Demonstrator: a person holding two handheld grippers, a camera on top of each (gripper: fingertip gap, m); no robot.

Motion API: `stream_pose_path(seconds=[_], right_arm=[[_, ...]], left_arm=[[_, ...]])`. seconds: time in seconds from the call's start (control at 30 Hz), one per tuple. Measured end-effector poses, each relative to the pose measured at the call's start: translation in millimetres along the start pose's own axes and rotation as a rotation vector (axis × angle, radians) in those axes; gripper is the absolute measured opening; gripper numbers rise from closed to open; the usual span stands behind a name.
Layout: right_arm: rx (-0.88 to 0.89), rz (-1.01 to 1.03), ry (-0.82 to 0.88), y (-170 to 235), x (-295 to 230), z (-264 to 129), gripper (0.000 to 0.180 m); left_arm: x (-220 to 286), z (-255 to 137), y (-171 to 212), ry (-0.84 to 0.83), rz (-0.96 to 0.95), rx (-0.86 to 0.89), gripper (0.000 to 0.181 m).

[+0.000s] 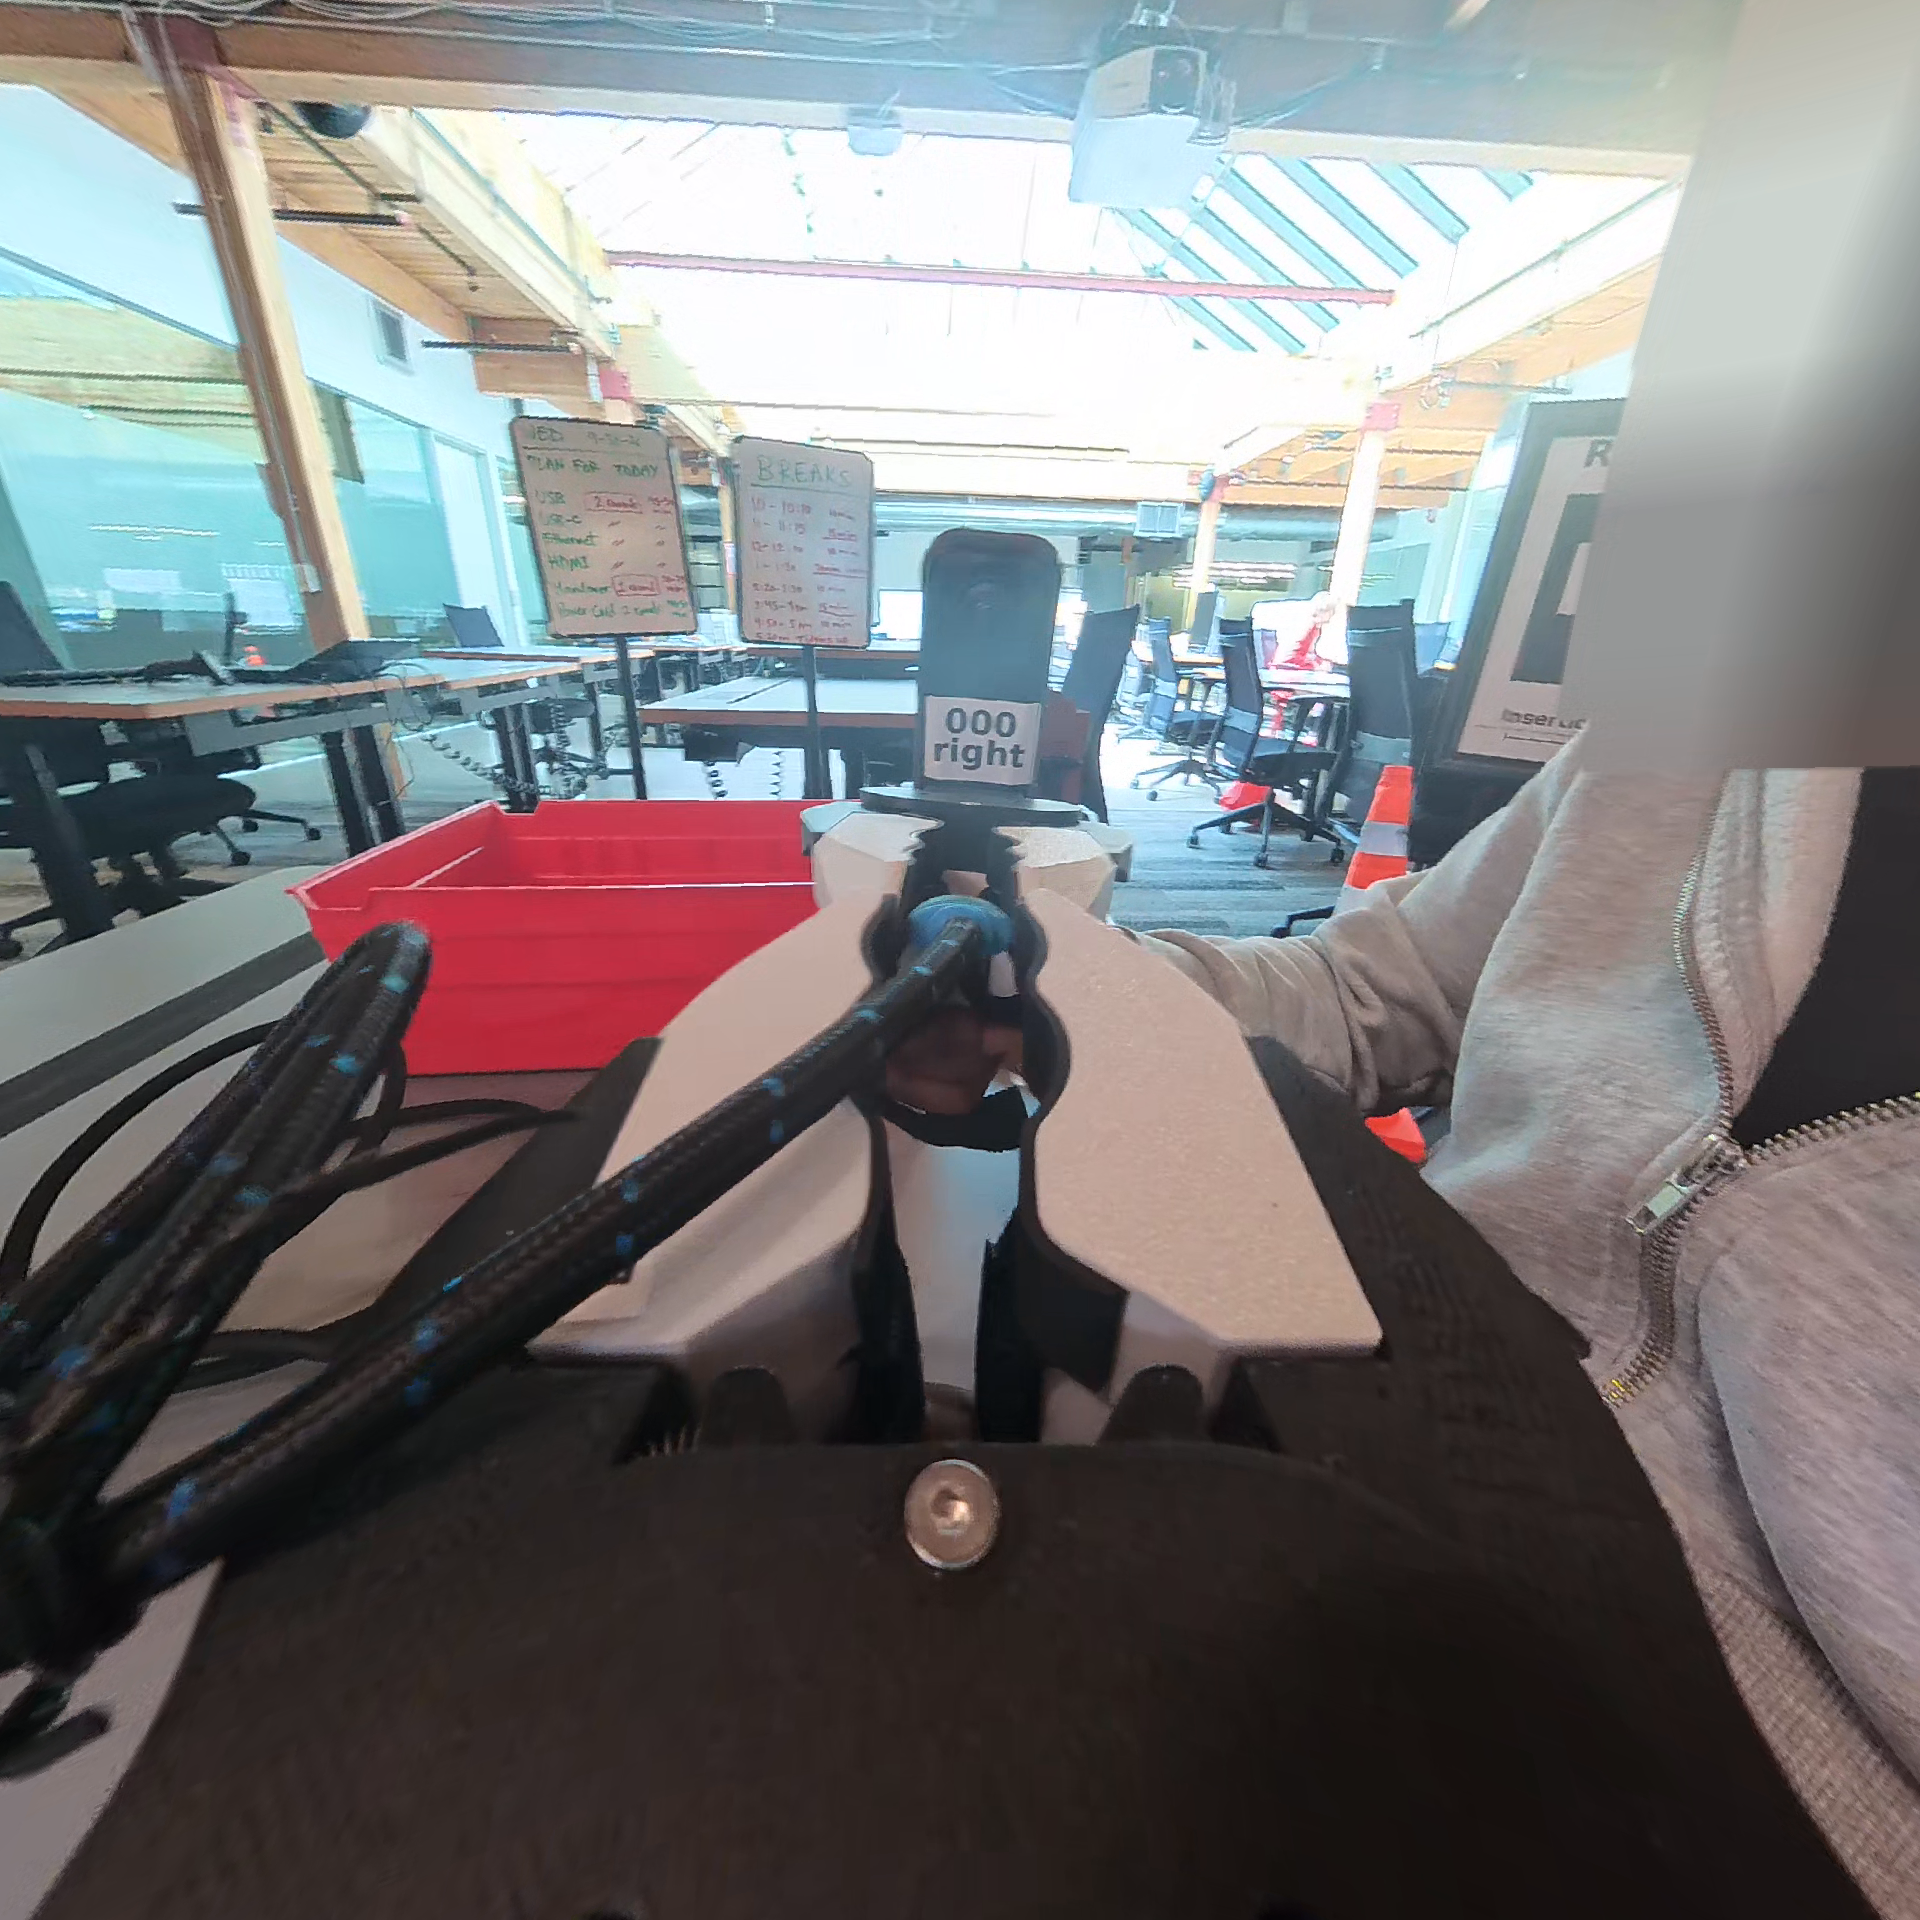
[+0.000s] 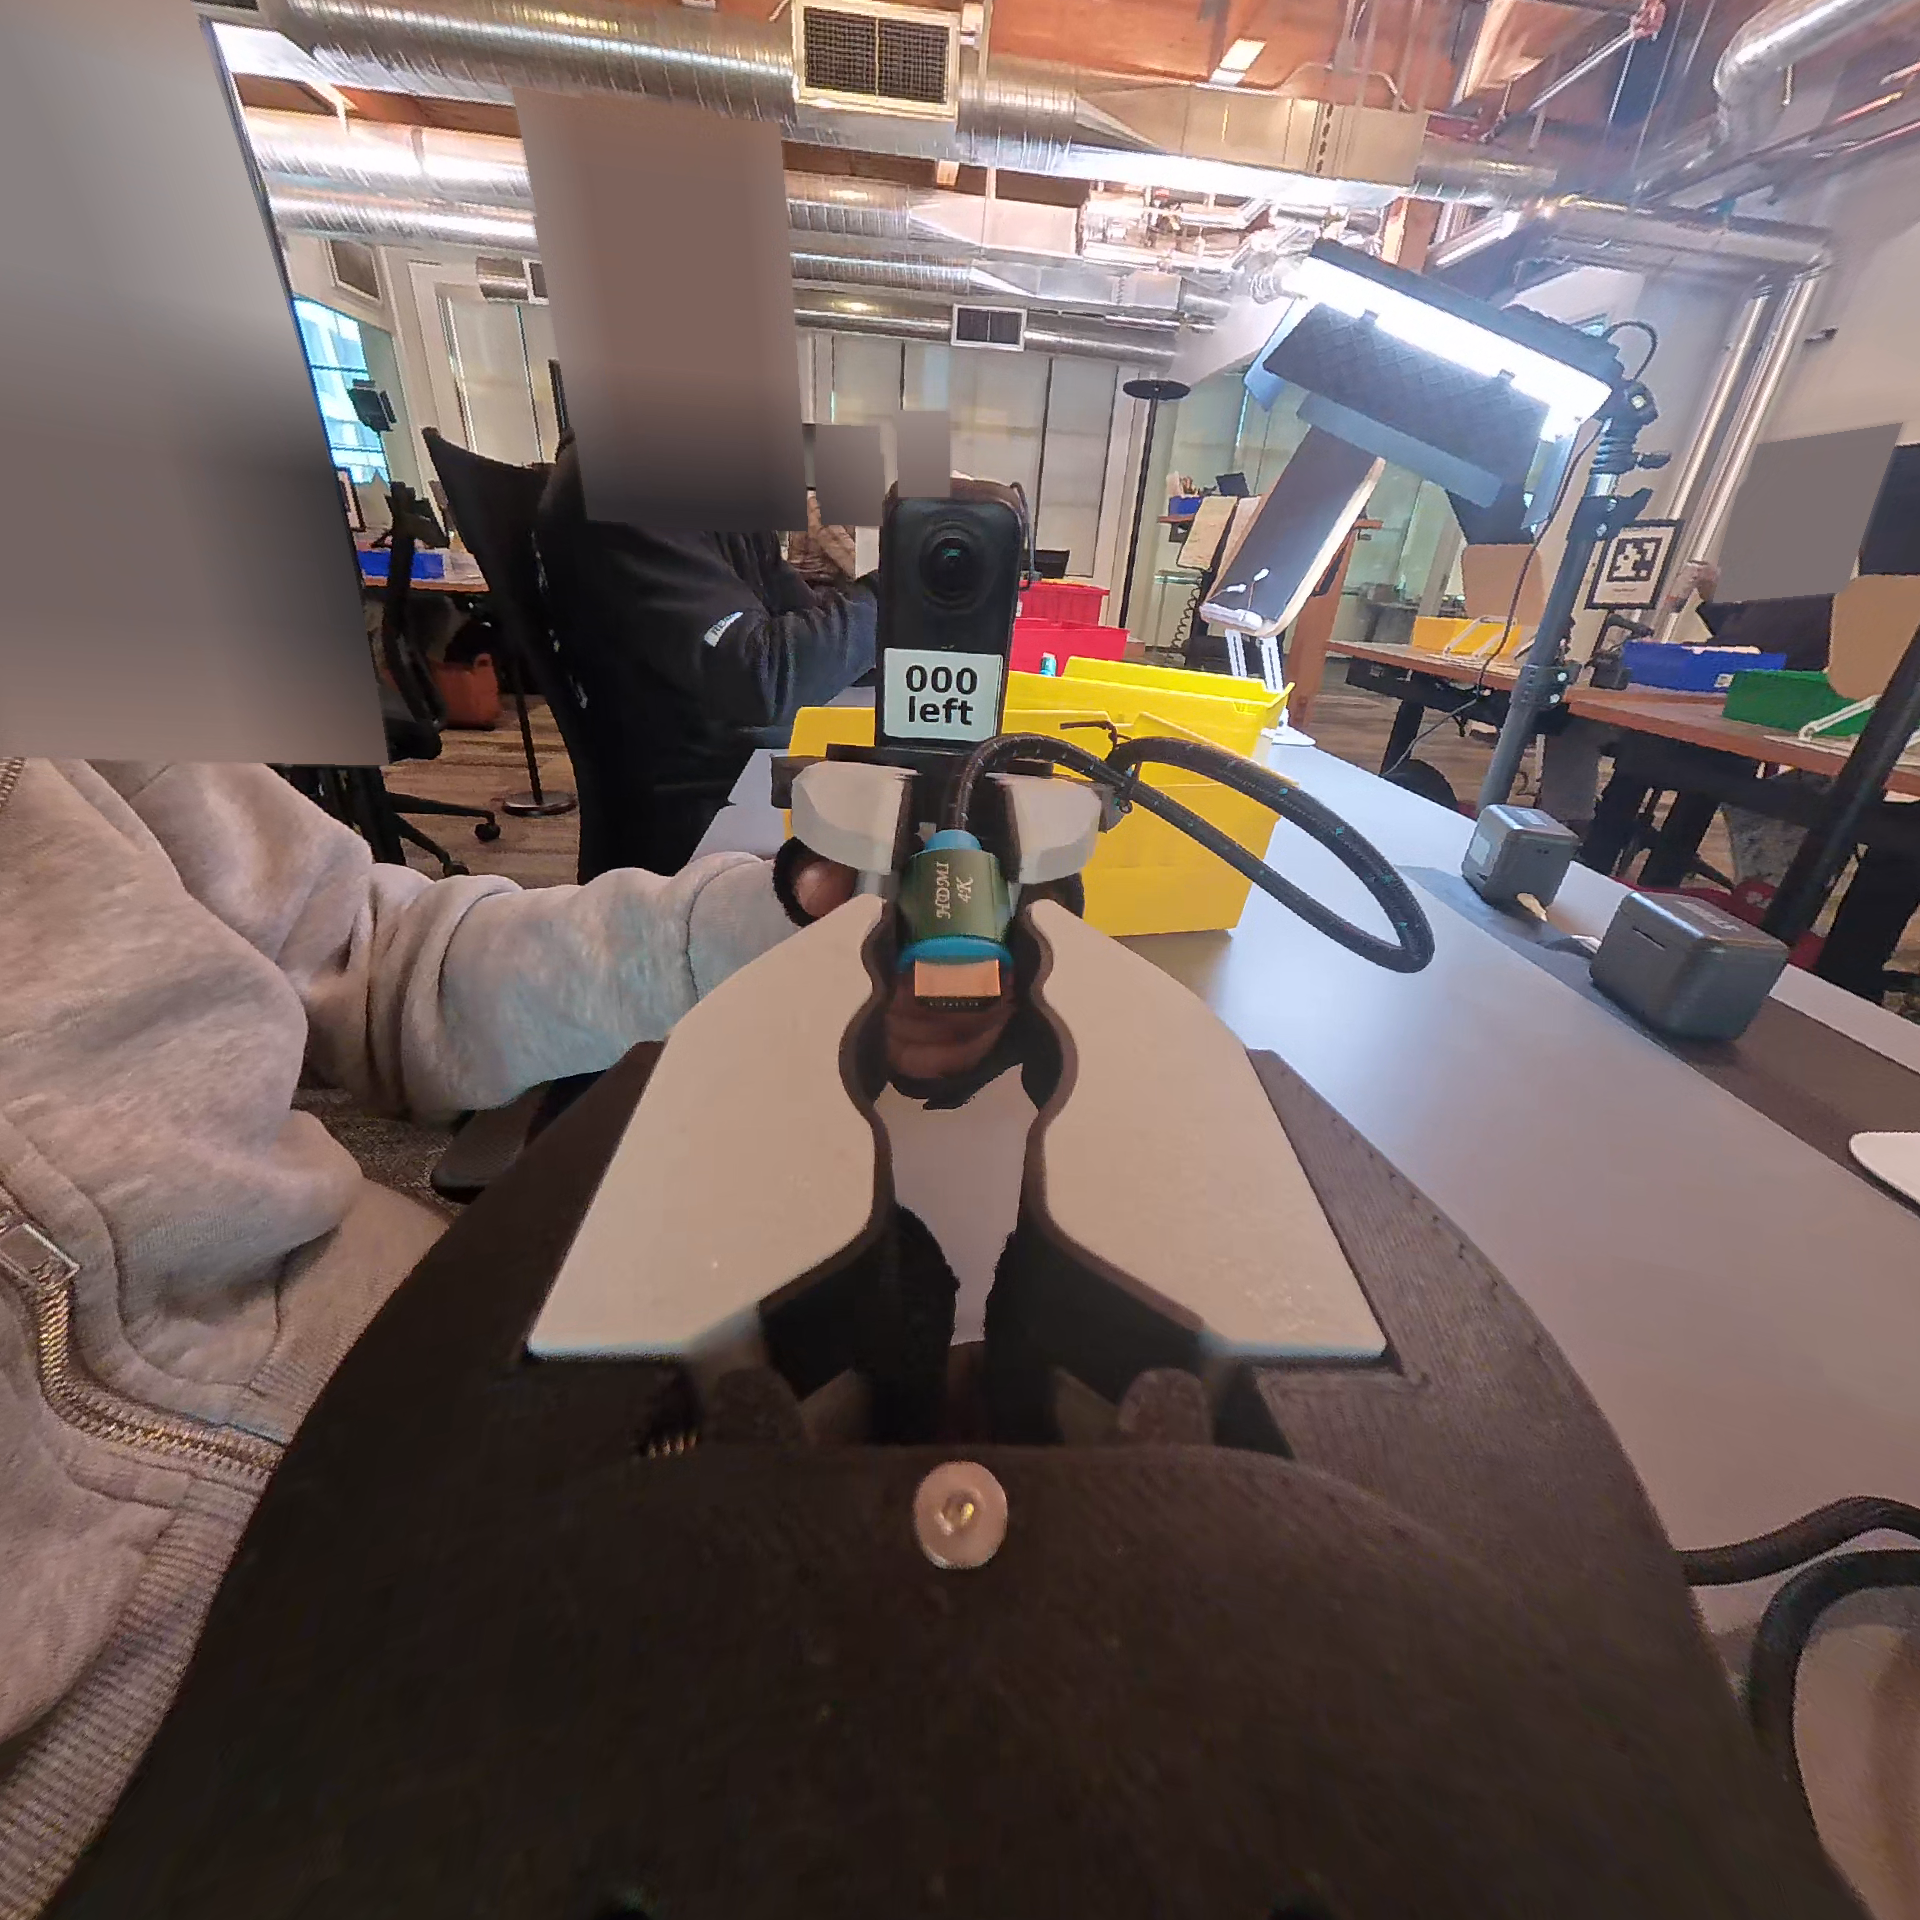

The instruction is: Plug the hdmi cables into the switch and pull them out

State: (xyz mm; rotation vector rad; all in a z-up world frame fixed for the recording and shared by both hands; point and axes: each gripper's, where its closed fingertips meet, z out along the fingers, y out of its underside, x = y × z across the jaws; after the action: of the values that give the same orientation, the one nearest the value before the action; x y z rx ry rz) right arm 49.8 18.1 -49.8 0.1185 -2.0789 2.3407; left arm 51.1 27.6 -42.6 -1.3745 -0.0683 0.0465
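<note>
- From the left wrist view: looking down the left gripper [image 1: 961,935], with its jaws drawn close around the blue collar where the cable [image 1: 623,1195] ends. Cannot tell whether they press on it or only flank it.
- Fed in from the lower left as a thick black braid with blue flecks, doubled into a loop over the table [image 1: 125,997]. Probably left slack on purpose, so that nothing tugs at the end.
- Facing head-on, tip to tip: the right gripper [image 1: 966,862], held out on a grey sleeve [image 1: 1351,977]. Looks like a hand-over or a re-grip in mid-air.
- Behind the loop: a red bin [image 1: 582,935] standing on the table, untouched.
- From the right wrist view: right jaws clamped on the narrow sides of the plug [image 2: 951,899], its flat face up and its metal tip pointing back toward this camera.
- Judged a poor heading for insertion: the tip must lead into a port, so a turn or a fresh grip seems needed.
- Beyond the plug: cable rising between the left jaws, arching over and sagging right, in front of a yellow bin [image 2: 1174,831].
- Well to the right on the table: two grey boxes [image 2: 1683,966], too indistinct to identify.
- No switch recognised in either view, and the plug is in the air, in no port.
</note>
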Motion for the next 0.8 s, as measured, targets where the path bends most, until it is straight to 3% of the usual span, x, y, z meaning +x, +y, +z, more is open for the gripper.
stream_pose_path(seconds=[0.4,0.53,0.8], right_arm=[[0.036,0.011,-0.012,-4.0,-1.4,0.2,0.021],[0.109,0.089,-0.028,-12.7,0.9,-3.1,0.04],[0.096,0.07,-0.037,-8.7,-3.4,0.2,0.029]], left_arm=[[2.1,0.9,-3.5,0.0,0.042,0.02,0.017],[2.1,-1.0,-10.0,-0.017,0.084,0.061,0.017],[2.9,-2.0,-14.4,-0.012,0.088,0.1,0.016]])
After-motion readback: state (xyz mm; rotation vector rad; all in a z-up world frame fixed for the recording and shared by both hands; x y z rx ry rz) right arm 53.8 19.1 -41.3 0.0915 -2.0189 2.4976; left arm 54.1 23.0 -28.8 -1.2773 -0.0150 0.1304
